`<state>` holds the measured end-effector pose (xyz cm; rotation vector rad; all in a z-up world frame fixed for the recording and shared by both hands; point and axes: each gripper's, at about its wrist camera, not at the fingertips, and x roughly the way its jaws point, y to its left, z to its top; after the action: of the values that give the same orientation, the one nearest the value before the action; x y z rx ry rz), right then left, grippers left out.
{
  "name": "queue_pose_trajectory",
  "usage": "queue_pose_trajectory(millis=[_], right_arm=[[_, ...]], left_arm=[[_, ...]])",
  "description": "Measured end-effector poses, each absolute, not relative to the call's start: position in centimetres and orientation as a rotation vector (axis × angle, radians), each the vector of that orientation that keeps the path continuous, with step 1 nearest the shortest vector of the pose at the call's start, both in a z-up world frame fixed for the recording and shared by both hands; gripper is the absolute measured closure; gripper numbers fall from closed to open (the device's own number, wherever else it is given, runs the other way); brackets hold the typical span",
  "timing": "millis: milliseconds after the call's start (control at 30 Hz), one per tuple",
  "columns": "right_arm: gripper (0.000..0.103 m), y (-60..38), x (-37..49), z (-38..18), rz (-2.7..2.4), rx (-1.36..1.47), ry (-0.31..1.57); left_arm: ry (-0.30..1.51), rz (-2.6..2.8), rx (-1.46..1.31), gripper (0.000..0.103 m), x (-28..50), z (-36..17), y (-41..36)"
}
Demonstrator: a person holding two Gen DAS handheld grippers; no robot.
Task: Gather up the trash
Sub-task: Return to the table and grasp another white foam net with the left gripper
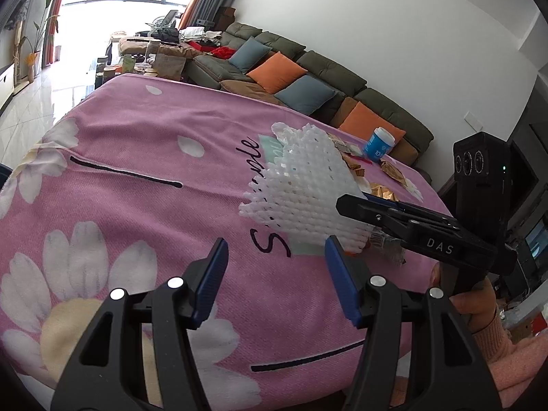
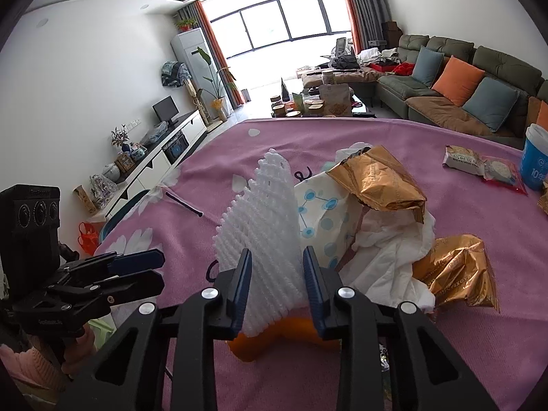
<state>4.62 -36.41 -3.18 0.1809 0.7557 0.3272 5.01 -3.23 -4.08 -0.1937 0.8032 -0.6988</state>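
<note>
My right gripper (image 2: 276, 260) is shut on a white foam fruit net (image 2: 263, 219) and holds it above the pink flowered tablecloth (image 2: 239, 144). The net also shows in the left wrist view (image 1: 304, 185), held by the right gripper (image 1: 349, 202) coming in from the right. My left gripper (image 1: 275, 250) is open and empty, just below and left of the net. Behind the net lie a white paper wrapper with blue dots (image 2: 325, 219), gold foil bags (image 2: 380, 178) and crumpled white tissue (image 2: 394, 250). An orange piece (image 2: 274, 342) lies under my right fingers.
A blue and white cup (image 2: 536, 161) and snack packets (image 2: 479, 166) sit at the table's far right. A green sofa with cushions (image 2: 462, 78) lies beyond the table. A TV cabinet (image 2: 164, 157) runs along the left wall. A cluttered coffee table (image 2: 318, 99) stands behind.
</note>
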Motion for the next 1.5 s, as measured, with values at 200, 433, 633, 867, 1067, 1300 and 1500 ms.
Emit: queue_pose_trajectory(millis=[200, 433, 633, 867, 1067, 1300, 1500], right_arm=[[0.091, -36.7, 4.3, -2.9, 0.398, 0.267, 0.741], [0.091, -36.1, 4.5, -2.9, 0.527, 0.395, 0.738], [0.090, -34.9, 4.9, -3.6, 0.550, 0.388, 0.778], [0.074, -35.2, 5.0, -2.8, 0.481, 0.310, 0.762], [0.071, -39.0, 5.6, -1.4, 0.329, 0.318, 0.700], [0.068, -39.6, 6.2, -3.2, 0.313, 0.297, 0.778], [0.061, -39.9, 6.2, -4.1, 0.321, 0.330, 0.807]], left_arm=[[0.839, -0.739, -0.209, 0.044, 5.4, -4.8, -3.9], [0.891, -0.830, -0.322, 0.041, 6.6, -5.8, -3.9], [0.922, -0.875, -0.473, 0.074, 8.1, -6.9, -2.6], [0.903, -0.851, -0.435, 0.090, 8.3, -6.8, -2.9], [0.879, -0.802, -0.374, 0.090, 7.9, -6.3, -2.5], [0.853, -0.761, -0.349, 0.090, 7.6, -5.4, -1.3], [0.840, -0.732, -0.339, 0.090, 7.4, -5.0, -0.3]])
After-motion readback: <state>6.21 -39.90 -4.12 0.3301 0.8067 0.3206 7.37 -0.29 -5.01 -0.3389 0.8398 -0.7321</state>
